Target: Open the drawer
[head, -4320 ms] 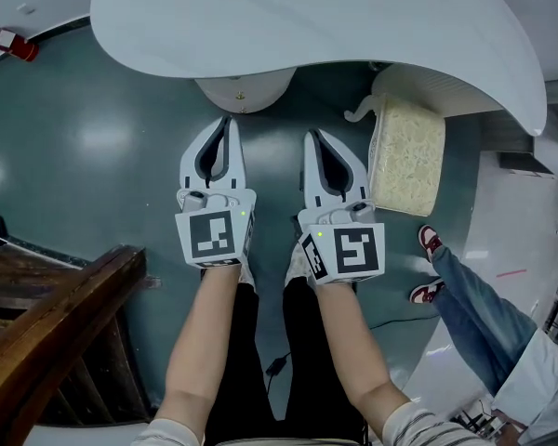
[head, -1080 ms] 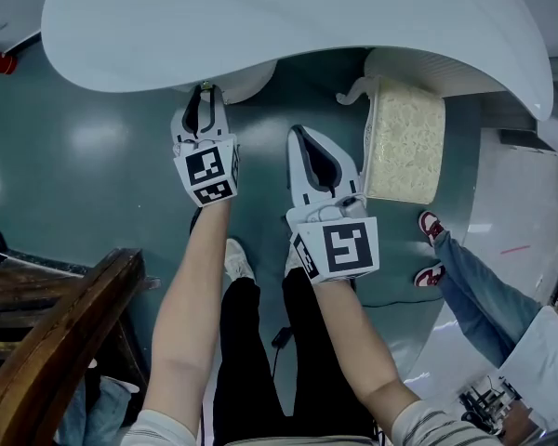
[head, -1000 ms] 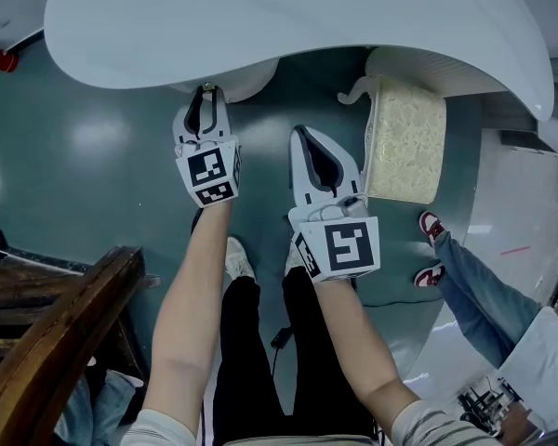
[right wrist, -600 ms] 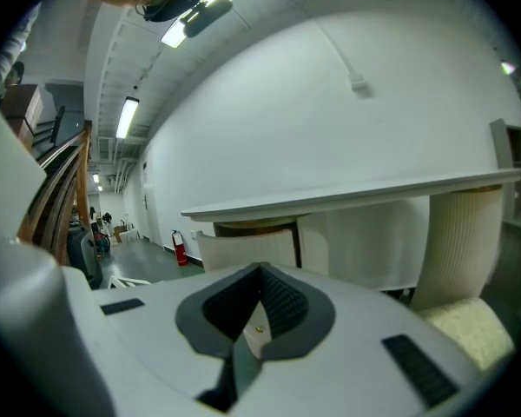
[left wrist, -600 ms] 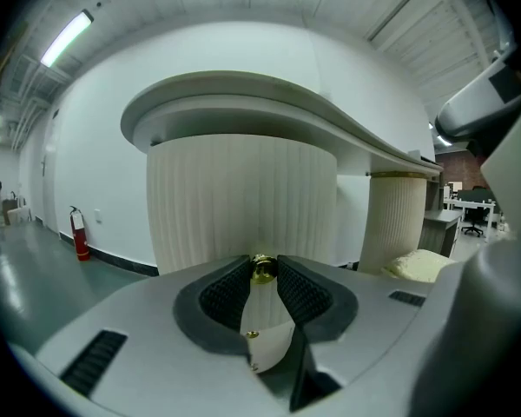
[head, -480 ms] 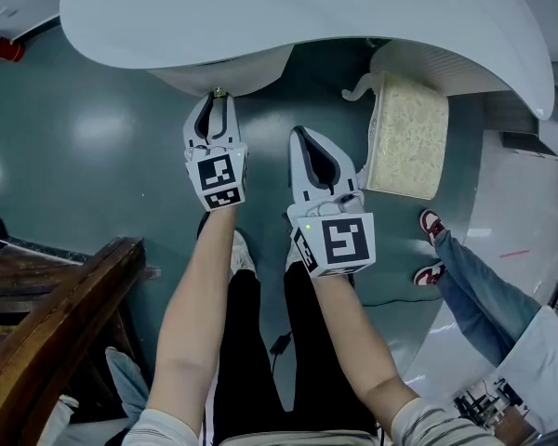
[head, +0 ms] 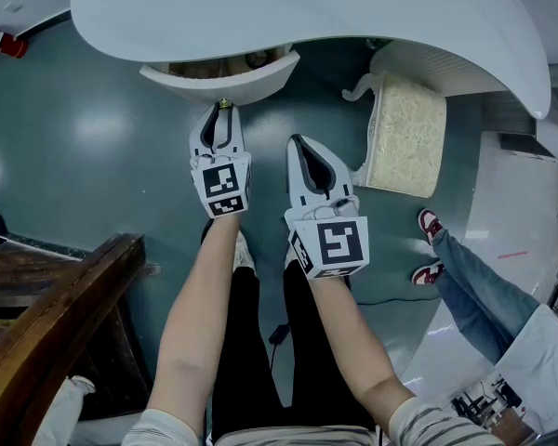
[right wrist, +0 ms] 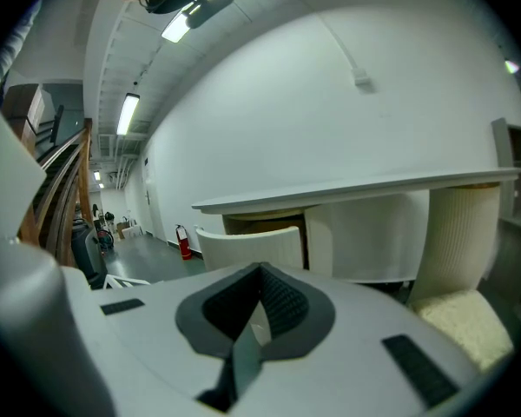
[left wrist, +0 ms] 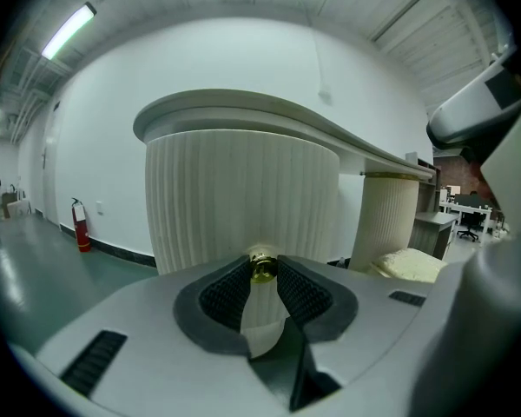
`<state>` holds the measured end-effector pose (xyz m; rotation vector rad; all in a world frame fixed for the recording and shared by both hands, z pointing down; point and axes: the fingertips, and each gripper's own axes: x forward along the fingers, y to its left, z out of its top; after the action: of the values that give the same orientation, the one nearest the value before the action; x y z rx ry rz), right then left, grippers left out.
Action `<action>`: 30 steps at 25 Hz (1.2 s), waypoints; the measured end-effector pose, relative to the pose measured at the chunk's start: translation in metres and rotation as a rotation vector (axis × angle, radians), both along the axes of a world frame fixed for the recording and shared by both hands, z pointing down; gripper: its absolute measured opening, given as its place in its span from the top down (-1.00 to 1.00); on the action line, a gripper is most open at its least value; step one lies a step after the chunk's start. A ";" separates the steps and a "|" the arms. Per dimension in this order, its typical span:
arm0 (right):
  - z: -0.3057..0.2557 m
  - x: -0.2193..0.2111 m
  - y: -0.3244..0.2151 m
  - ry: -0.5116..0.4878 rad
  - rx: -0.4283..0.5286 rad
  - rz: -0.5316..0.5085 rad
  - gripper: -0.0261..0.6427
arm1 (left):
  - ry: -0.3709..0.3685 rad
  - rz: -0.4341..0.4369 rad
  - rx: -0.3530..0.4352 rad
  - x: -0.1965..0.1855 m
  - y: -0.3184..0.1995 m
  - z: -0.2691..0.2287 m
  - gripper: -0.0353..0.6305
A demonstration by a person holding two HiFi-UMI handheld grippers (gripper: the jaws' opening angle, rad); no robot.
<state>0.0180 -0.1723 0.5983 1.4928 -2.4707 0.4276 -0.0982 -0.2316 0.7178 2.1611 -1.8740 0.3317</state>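
A white, ribbed, curved drawer sticks out from under the white tabletop, and a strip of its inside shows. The small brass knob sits on the front of the drawer. My left gripper is shut on that knob. In the left gripper view the knob is pinched between the tips of the left gripper, with the drawer front right behind. My right gripper hangs to the right of the drawer, shut and holding nothing. The right gripper view shows its tips together and the drawer ahead at left.
A cream ribbed pedestal with a fuzzy cushion stands to the right under the table. A dark wooden railing is at lower left. Another person's legs and red-and-white shoes are at right. A fire extinguisher stands far left.
The left gripper has drawn back toward me with the knob, and the drawer has slid out from under the tabletop so its inside now shows. The right gripper has barely shifted.
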 end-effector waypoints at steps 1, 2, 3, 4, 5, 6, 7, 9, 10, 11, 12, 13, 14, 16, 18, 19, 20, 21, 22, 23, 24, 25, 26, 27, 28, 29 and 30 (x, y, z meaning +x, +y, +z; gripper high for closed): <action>0.000 0.000 0.000 0.000 -0.003 0.001 0.88 | 0.000 0.001 -0.003 0.000 0.002 0.000 0.60; 0.000 0.000 0.001 0.001 -0.006 0.001 0.88 | 0.000 0.002 -0.007 0.001 0.003 0.001 0.60; 0.000 0.001 0.002 0.003 -0.006 0.001 0.88 | 0.001 0.002 -0.012 0.001 0.005 0.001 0.60; 0.000 0.001 0.003 0.004 -0.007 0.001 0.88 | 0.003 0.000 -0.017 0.001 0.006 0.001 0.60; -0.001 0.001 0.004 0.005 -0.007 0.003 0.88 | 0.009 -0.003 -0.022 0.001 0.008 0.000 0.60; -0.001 0.001 0.005 0.005 -0.009 0.004 0.88 | 0.014 -0.007 -0.026 0.001 0.010 0.000 0.60; -0.002 0.000 0.006 0.005 -0.011 0.005 0.88 | 0.019 -0.010 -0.029 0.002 0.013 0.000 0.60; -0.003 0.000 0.008 0.005 -0.013 0.005 0.88 | 0.022 -0.011 -0.037 0.002 0.018 0.000 0.60; -0.004 0.000 0.008 0.005 -0.012 0.006 0.88 | 0.019 -0.010 -0.040 0.002 0.020 0.001 0.60; -0.004 0.000 0.009 0.005 -0.012 0.007 0.88 | 0.019 -0.007 -0.044 0.002 0.022 0.001 0.60; -0.005 -0.001 0.010 0.004 -0.013 0.008 0.88 | 0.020 -0.005 -0.048 0.002 0.024 0.001 0.60; -0.004 -0.001 0.012 0.004 -0.014 0.008 0.88 | 0.021 -0.003 -0.052 0.002 0.027 0.002 0.60; -0.004 -0.001 0.014 0.004 -0.016 0.008 0.88 | 0.021 -0.002 -0.055 0.003 0.029 0.002 0.60; -0.004 0.000 0.017 0.004 -0.021 0.009 0.88 | 0.023 -0.001 -0.062 0.004 0.035 0.001 0.60; -0.005 0.001 0.019 0.005 -0.024 0.010 0.88 | 0.026 -0.002 -0.067 0.005 0.040 0.001 0.60; -0.005 0.002 0.020 0.006 -0.024 0.010 0.88 | 0.027 -0.003 -0.069 0.005 0.042 0.001 0.60; -0.005 0.003 0.020 0.006 -0.025 0.011 0.88 | 0.028 -0.004 -0.071 0.006 0.045 0.002 0.60; -0.005 0.003 0.022 0.007 -0.027 0.012 0.88 | 0.028 -0.003 -0.073 0.006 0.048 0.002 0.60; -0.005 0.003 0.023 0.007 -0.028 0.012 0.88 | 0.028 -0.003 -0.076 0.006 0.051 0.003 0.60; -0.006 0.004 0.024 0.007 -0.029 0.012 0.88 | 0.029 -0.003 -0.079 0.006 0.054 0.003 0.60; -0.006 0.004 0.025 0.007 -0.030 0.013 0.88 | 0.029 -0.003 -0.081 0.007 0.058 0.003 0.60; -0.006 0.003 0.027 0.007 -0.031 0.013 0.88 | 0.031 -0.003 -0.083 0.007 0.061 0.002 0.60; -0.007 0.003 0.028 0.006 -0.032 0.014 0.88 | 0.033 -0.004 -0.084 0.007 0.064 0.002 0.60; -0.007 0.004 0.029 0.007 -0.033 0.015 0.88 | 0.035 -0.006 -0.085 0.007 0.067 0.002 0.60; -0.007 0.004 0.030 0.008 -0.034 0.015 0.88 | 0.037 -0.007 -0.088 0.007 0.069 0.003 0.60; -0.006 0.005 0.031 0.009 -0.036 0.015 0.88 | 0.039 -0.007 -0.090 0.008 0.071 0.003 0.60; -0.006 0.005 0.032 0.009 -0.038 0.015 0.88 | 0.038 -0.007 -0.092 0.008 0.073 0.003 0.60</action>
<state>0.0232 -0.1402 0.5925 1.4962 -2.4319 0.4664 -0.0899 -0.1590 0.7207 2.0858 -1.8092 0.3646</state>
